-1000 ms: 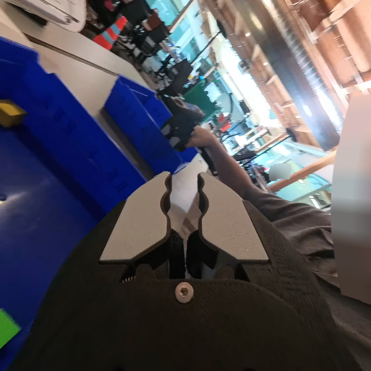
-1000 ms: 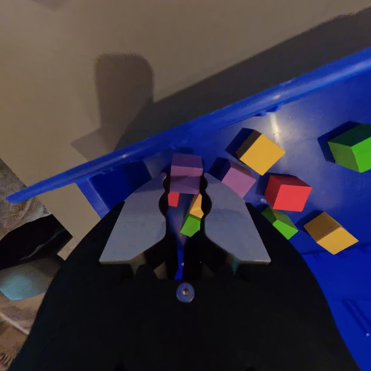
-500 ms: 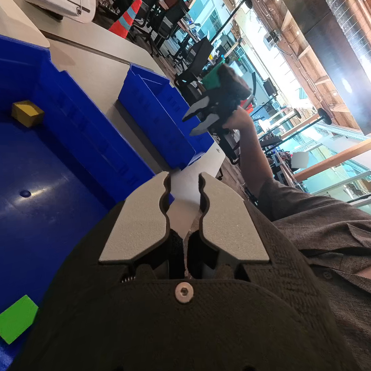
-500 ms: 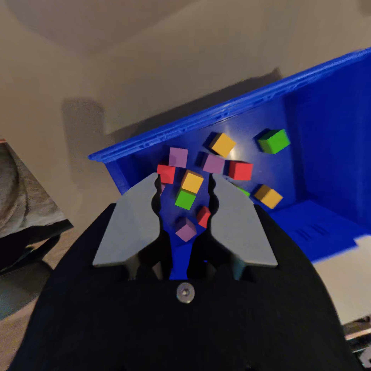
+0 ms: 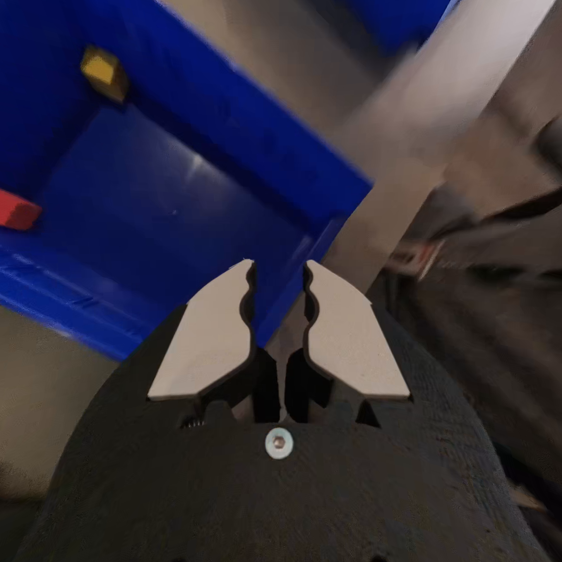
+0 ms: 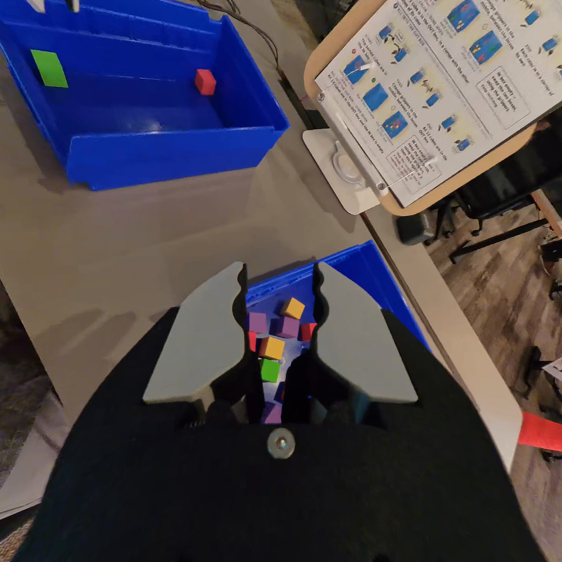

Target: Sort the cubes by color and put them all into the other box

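Hovering open right tongs above cube-filled bin.

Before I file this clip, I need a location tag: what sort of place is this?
Likely an office or lab workspace: a grey table with blue bins of coloured cubes, an instruction sheet on a stand, and office chairs on wood flooring.

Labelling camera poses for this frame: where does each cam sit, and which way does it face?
Left wrist view: rides the left claw, angled down at a corner of a blue bin holding a yellow cube and a red cube; own open fingers show; blurred.
Right wrist view: rides the right claw, high over the table, above a near bin of mixed cubes; own open fingers show.
Shared: probably that far blue bin.
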Demonstrator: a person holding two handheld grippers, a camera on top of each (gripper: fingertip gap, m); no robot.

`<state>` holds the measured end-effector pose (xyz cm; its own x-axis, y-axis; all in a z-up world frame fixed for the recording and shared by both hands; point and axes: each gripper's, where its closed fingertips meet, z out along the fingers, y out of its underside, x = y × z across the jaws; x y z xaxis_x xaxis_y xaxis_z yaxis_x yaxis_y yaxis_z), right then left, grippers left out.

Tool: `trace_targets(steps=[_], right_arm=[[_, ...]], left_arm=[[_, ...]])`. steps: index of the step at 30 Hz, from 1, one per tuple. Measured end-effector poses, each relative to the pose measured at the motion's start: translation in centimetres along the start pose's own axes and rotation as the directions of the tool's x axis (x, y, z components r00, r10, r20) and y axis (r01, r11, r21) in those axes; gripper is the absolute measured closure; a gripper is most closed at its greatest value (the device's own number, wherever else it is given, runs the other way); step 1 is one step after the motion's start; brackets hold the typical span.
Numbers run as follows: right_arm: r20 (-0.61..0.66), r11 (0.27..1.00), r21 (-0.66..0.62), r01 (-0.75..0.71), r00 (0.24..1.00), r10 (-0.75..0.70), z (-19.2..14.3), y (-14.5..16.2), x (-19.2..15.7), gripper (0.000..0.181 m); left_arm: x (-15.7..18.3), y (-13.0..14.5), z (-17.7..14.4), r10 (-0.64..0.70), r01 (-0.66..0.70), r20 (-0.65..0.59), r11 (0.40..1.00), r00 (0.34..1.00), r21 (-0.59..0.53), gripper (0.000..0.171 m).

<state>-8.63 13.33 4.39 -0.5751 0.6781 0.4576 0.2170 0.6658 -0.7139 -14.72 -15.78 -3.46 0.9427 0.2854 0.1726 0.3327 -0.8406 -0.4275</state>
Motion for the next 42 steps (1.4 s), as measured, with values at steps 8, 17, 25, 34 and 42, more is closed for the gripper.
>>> trace_targets(steps=[8, 17, 25, 34, 42], right_arm=[[0.059, 0.998, -0.022, -0.052, 0.997, 0.053, 2.2, 2.5, -1.7, 0.138], [0.047, 0.997, 0.006, -0.075, 0.996, 0.075, 2.3, 2.4, -1.0, 0.137], [0.057, 0.998, -0.003, -0.070, 0.996, 0.070, 3.0, 2.7, -1.0, 0.137], [0.059, 0.996, 0.015, -0.083, 0.995, 0.082, 3.5, 2.8, -0.6, 0.137], [0.046, 0.996, 0.045, -0.078, 0.996, 0.076, 3.3, 2.2, -0.4, 0.137]], left_arm=[[-3.4, 4.7, 2.4, 0.443, -0.399, -0.031, 0.771, 0.896, -0.496, 0.130], [-5.4, 8.7, 3.8, 0.409, -0.423, -0.190, 0.610, 0.892, -0.670, 0.123], [-6.4, 10.6, 4.8, 0.344, -0.415, -0.263, 0.514, 0.901, -0.751, 0.112], [-7.1, 11.4, 6.0, 0.395, -0.445, -0.266, 0.486, 0.880, -0.752, 0.112], [-6.0, 11.9, 5.8, 0.384, -0.456, -0.284, 0.496, 0.879, -0.739, 0.143]])
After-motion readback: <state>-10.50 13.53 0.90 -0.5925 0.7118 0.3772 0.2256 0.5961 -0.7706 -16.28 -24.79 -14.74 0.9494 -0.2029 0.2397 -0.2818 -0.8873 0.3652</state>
